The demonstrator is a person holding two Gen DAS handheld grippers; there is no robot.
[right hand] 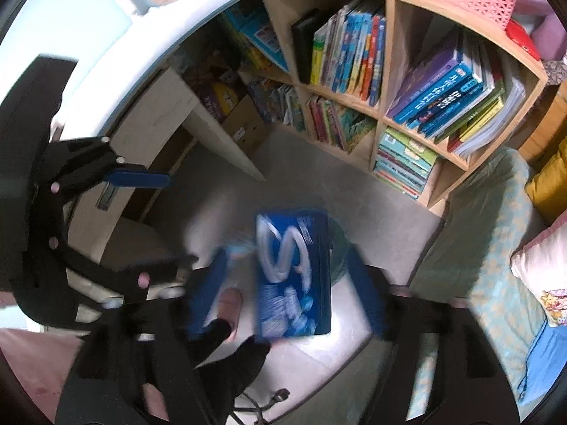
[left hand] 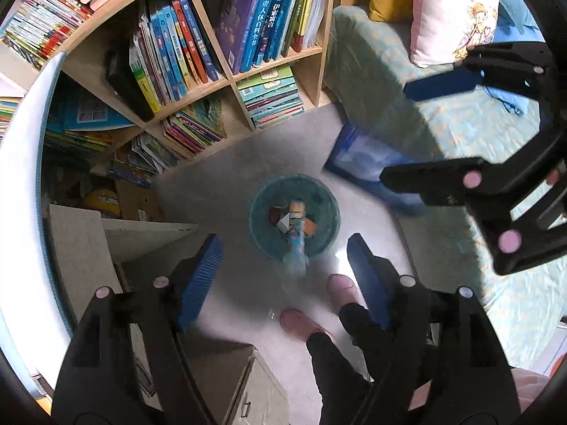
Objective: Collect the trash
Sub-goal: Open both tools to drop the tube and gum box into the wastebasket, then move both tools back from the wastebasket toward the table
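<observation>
Left gripper (left hand: 283, 276) gapes empty above the teal waste bin (left hand: 320, 233); right gripper (right hand: 287, 290), released, drops the blue carton (right hand: 294, 276); keep both centred over the bin's mouth.

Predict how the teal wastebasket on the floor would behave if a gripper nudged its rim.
The wastebasket looks like thin mesh, so probably light and apt to slide. Only a few wrappers weigh it down, so a push high up might tip it.

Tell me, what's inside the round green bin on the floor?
The green bin holds small scraps of trash, and a blurry blue wrapper is at its rim. What lies under the scraps is covered, so I can't tell.
</observation>
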